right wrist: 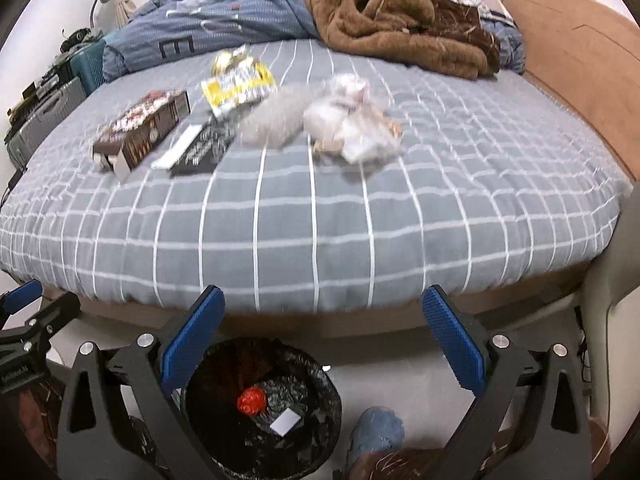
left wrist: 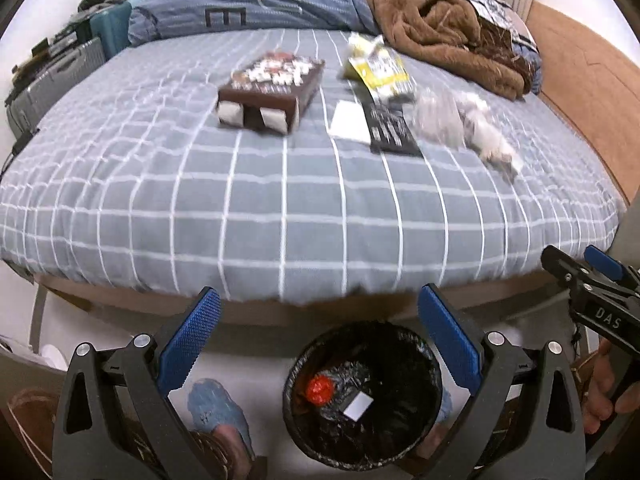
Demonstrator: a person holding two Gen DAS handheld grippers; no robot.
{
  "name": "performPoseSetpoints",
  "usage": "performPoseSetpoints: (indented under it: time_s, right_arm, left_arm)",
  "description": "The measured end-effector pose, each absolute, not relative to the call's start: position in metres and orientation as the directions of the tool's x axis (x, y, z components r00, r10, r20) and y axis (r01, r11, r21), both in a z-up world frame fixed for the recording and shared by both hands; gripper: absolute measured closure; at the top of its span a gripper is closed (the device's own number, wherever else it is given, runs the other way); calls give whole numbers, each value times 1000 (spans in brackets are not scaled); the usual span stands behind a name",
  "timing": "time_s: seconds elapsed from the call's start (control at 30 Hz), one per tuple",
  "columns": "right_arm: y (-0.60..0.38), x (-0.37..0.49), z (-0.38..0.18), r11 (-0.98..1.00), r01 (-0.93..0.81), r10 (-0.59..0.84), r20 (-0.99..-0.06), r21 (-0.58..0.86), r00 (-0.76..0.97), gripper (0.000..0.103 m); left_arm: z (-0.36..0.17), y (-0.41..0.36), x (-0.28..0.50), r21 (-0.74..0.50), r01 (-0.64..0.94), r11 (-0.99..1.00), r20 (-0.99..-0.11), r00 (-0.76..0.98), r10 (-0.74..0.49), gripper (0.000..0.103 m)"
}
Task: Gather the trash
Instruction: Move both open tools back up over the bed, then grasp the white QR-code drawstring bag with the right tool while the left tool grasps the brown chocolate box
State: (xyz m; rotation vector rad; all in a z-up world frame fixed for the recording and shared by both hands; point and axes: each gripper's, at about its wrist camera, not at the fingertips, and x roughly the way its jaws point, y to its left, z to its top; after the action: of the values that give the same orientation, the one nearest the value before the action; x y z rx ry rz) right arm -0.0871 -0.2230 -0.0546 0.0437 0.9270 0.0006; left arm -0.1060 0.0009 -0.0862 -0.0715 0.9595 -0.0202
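Note:
Trash lies on the grey checked bed (left wrist: 280, 208): a brown box (left wrist: 270, 92) (right wrist: 140, 132), a yellow wrapper (left wrist: 378, 66) (right wrist: 238, 86), a black-and-white flat packet (left wrist: 374, 124) (right wrist: 196, 148), and crumpled clear plastic bags (left wrist: 464, 124) (right wrist: 352, 124). A black-lined bin (left wrist: 362, 396) (right wrist: 262, 408) stands on the floor below the bed edge, holding a red ball and a white card. My left gripper (left wrist: 318, 316) is open and empty above the bin. My right gripper (right wrist: 322, 316) is open and empty beside the bin; it also shows at the right of the left wrist view (left wrist: 588, 280).
A brown fleece blanket (left wrist: 444, 20) and a blue duvet (left wrist: 256, 0) are piled at the far side of the bed. Suitcases (left wrist: 52, 76) stand at the left. A wooden bed frame (right wrist: 568, 60) runs along the right. The person's slippered feet (right wrist: 376, 432) are by the bin.

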Motion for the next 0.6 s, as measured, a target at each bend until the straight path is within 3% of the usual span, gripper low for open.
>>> performPoseSetpoints:
  time_s: [0.6]
  right_arm:
    - [-225,13,-16,1000,16,-11,-755,-1,655,7]
  left_arm:
    - [-49,32,13,-23,-32,999,-788,616,2,6]
